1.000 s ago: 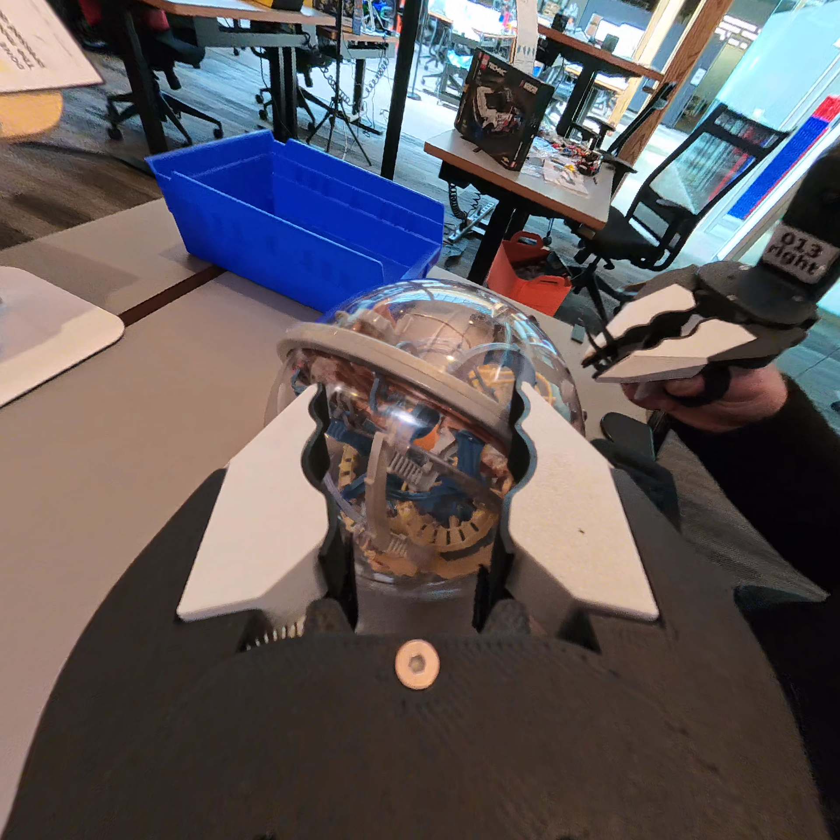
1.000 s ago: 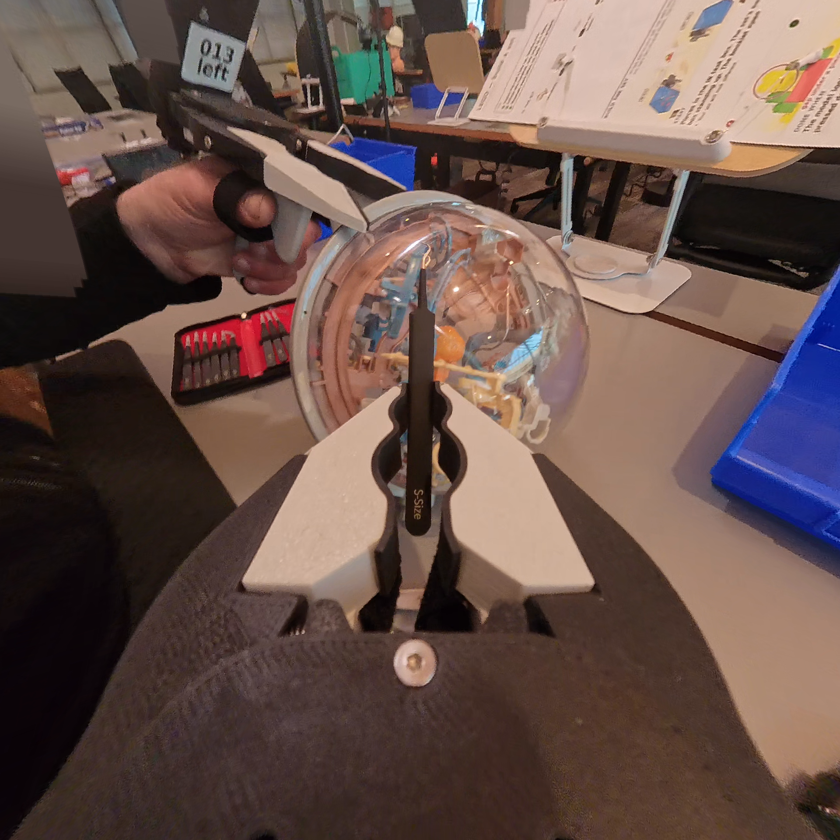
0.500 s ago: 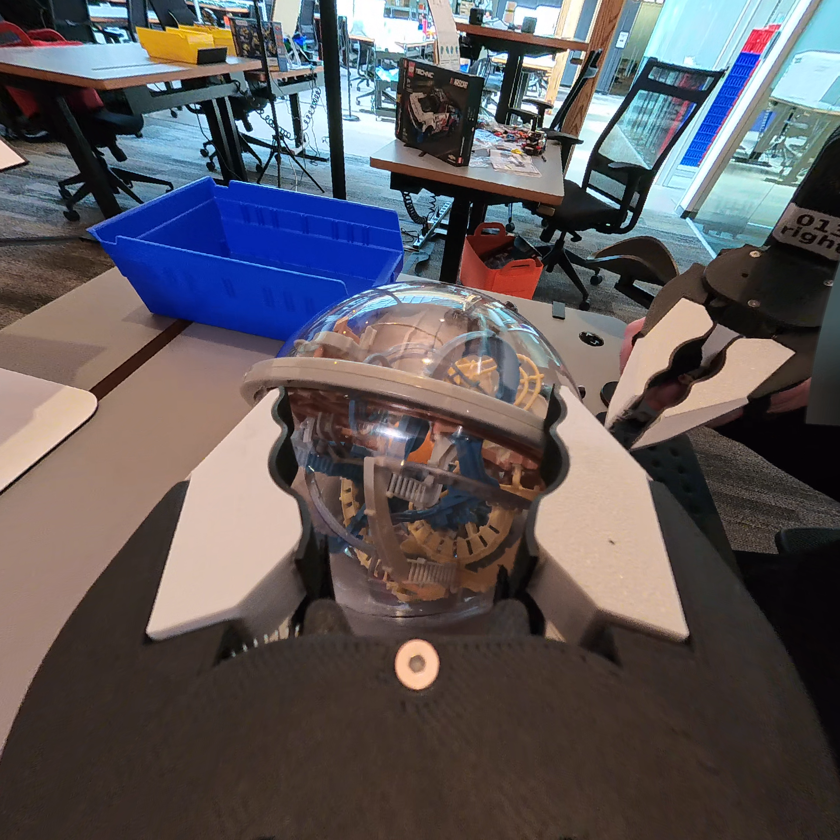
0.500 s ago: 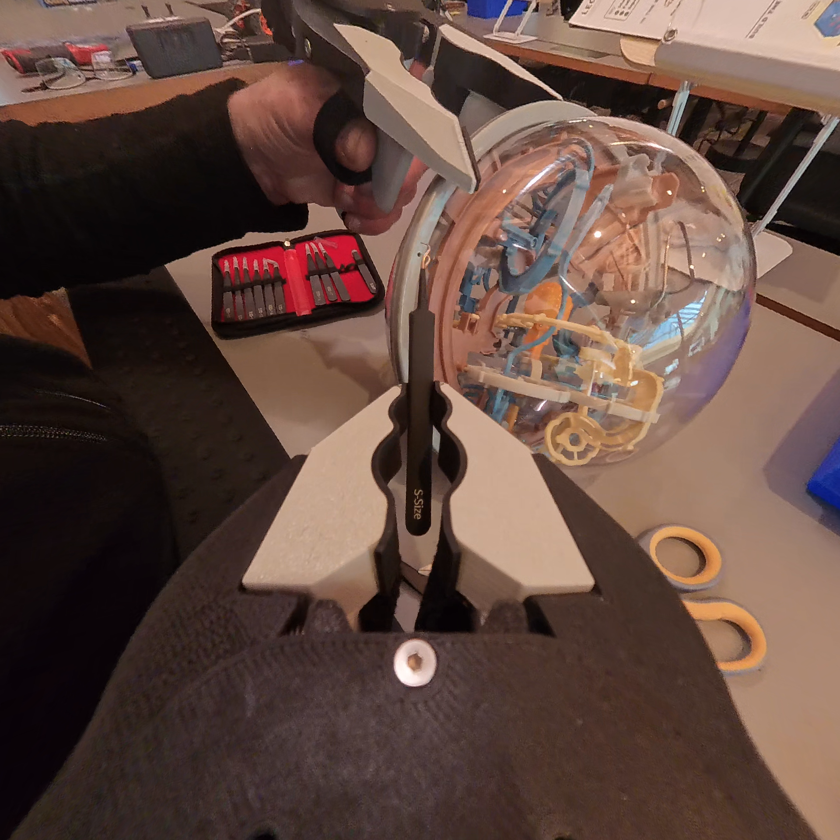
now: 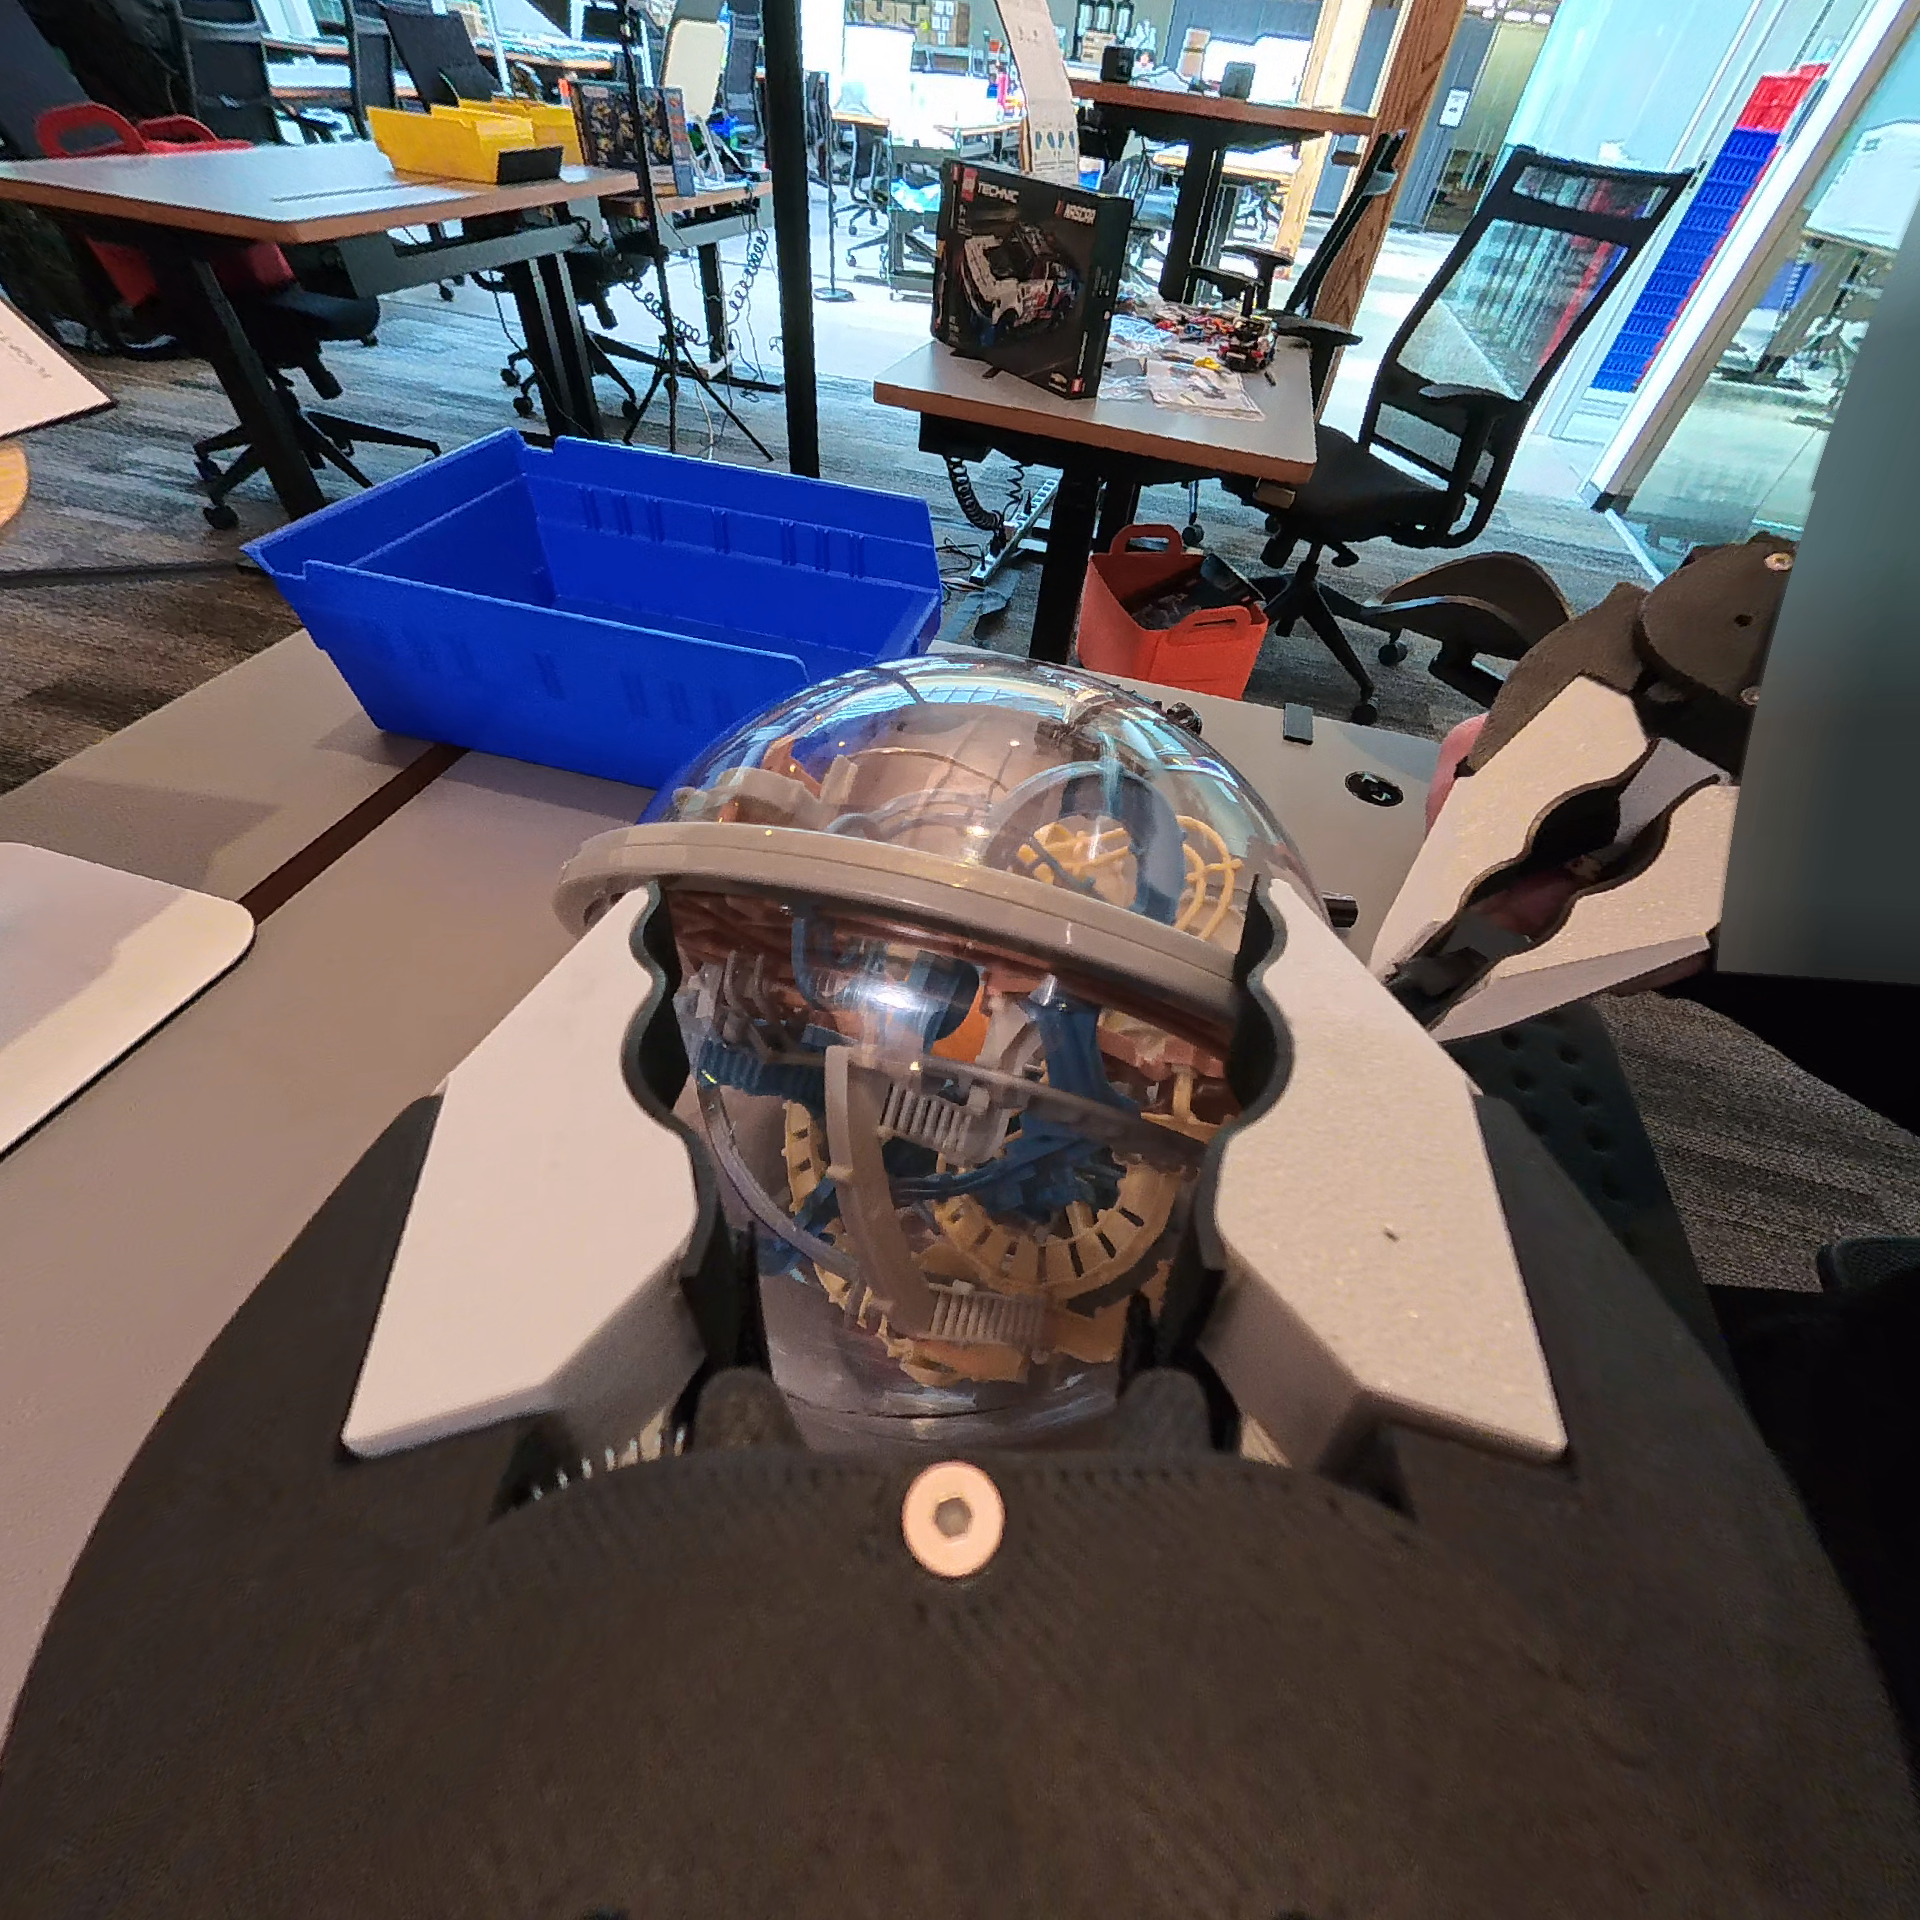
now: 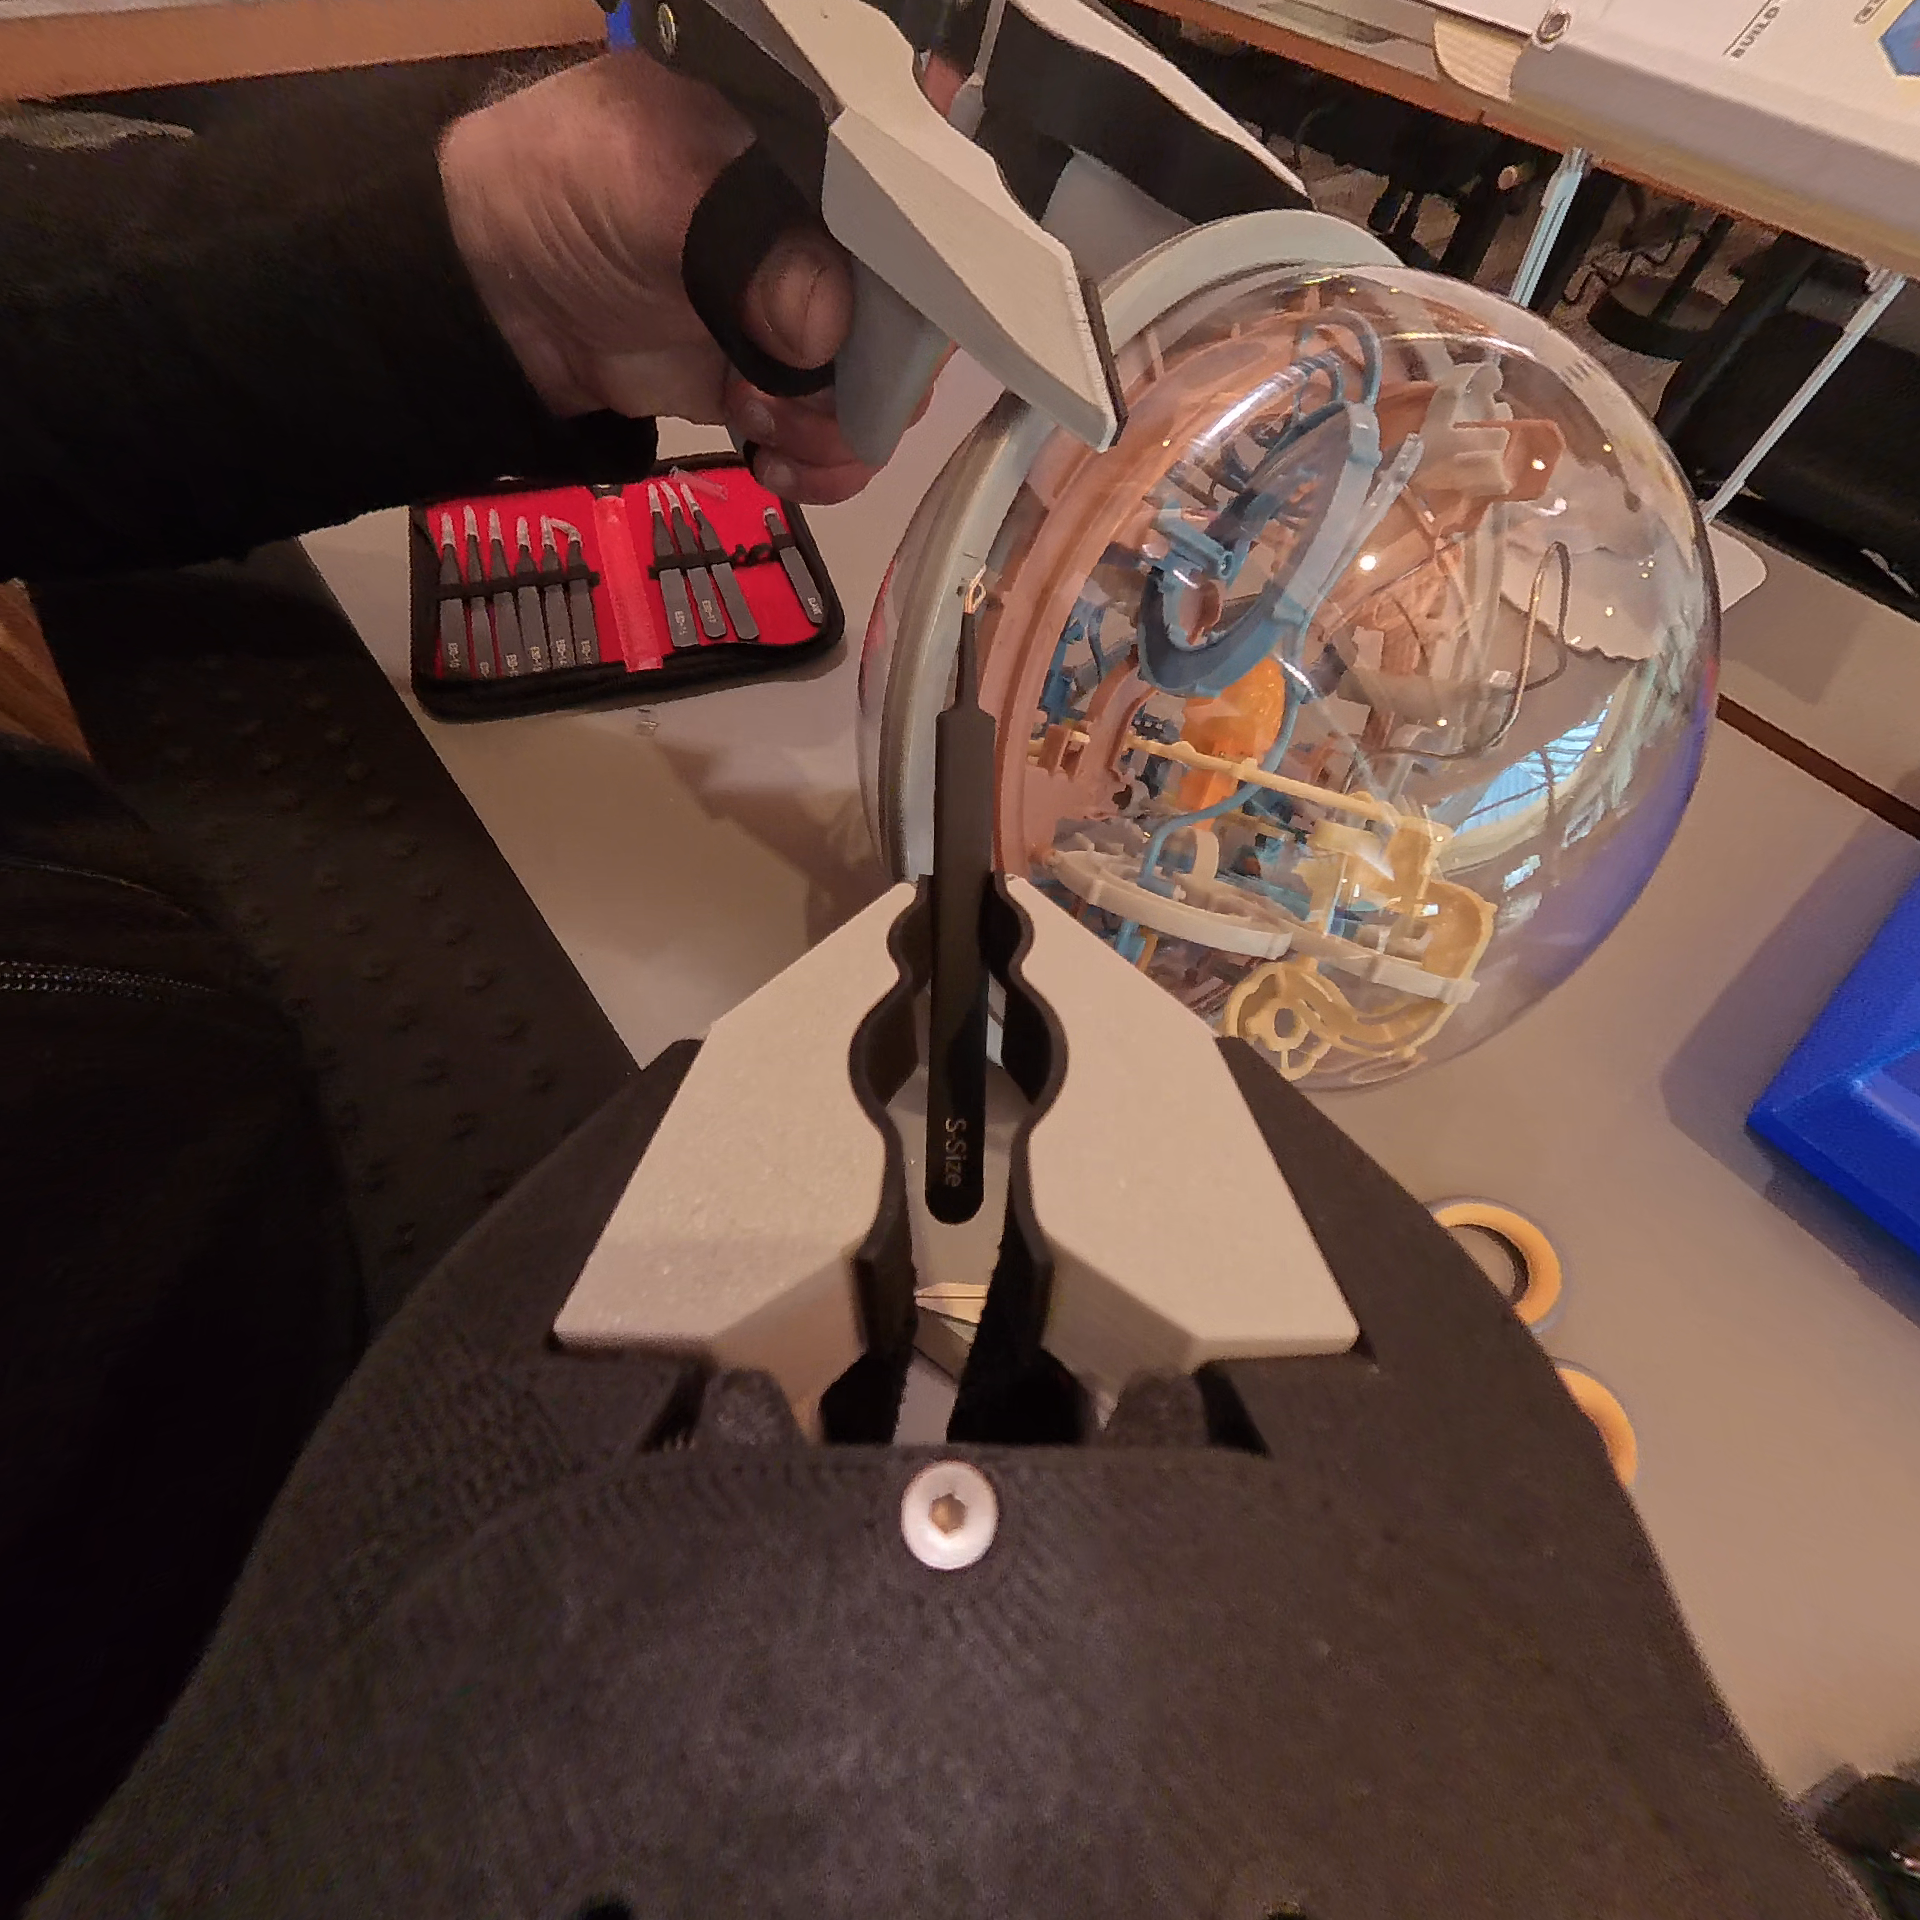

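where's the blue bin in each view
Left wrist view: blue bin sits upper left, on the table behind the maze ball.
Right wrist view: only its corner shows, at the right edge.
Shared landmark: the maze ball, held between the left gripper's fingers.

A clear sphere (image 5: 940, 935) is banded by a grey ring, with blue, cream, orange and brown tracks inside. Black tweezers (image 6: 958, 997) are seen between pale grey fingers (image 6: 769, 1153). A red-lined black case (image 6: 623, 587) and a blue bin (image 5: 582, 634) are shown.
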`<state>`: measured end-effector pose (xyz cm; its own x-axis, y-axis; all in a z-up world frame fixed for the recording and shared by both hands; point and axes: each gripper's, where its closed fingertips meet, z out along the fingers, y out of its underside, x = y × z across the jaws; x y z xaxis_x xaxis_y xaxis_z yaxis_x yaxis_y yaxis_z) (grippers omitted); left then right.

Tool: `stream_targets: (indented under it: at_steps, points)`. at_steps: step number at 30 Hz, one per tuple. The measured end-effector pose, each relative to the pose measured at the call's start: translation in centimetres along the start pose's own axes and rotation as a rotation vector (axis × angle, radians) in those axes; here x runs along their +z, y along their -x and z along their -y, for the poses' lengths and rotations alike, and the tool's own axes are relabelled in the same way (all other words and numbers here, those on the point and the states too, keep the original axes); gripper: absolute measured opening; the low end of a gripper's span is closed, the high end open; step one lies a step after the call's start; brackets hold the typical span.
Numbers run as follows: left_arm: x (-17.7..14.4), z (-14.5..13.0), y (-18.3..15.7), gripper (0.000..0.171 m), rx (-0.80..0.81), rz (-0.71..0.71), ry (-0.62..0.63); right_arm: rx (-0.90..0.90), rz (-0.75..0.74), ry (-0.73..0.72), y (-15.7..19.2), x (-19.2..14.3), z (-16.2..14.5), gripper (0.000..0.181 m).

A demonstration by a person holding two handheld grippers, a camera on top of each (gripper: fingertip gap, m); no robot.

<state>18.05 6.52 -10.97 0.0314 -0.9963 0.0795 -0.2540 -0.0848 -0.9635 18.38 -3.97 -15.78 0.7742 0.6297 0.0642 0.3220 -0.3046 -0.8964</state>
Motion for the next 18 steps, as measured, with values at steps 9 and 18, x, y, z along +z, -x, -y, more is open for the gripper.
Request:
stream_targets:
  at_steps: [9,18]
  points:
    - [-0.12,-0.05,-0.07,0.104,0.001,0.005,-0.001,-0.021,-0.017,0.026,-0.14,-0.21,-0.1,0.007]
    - [0.06,0.07,-0.05,0.104,0.0,0.006,-0.003,-0.04,-0.031,0.04,-0.1,-0.22,-0.19,0.006]
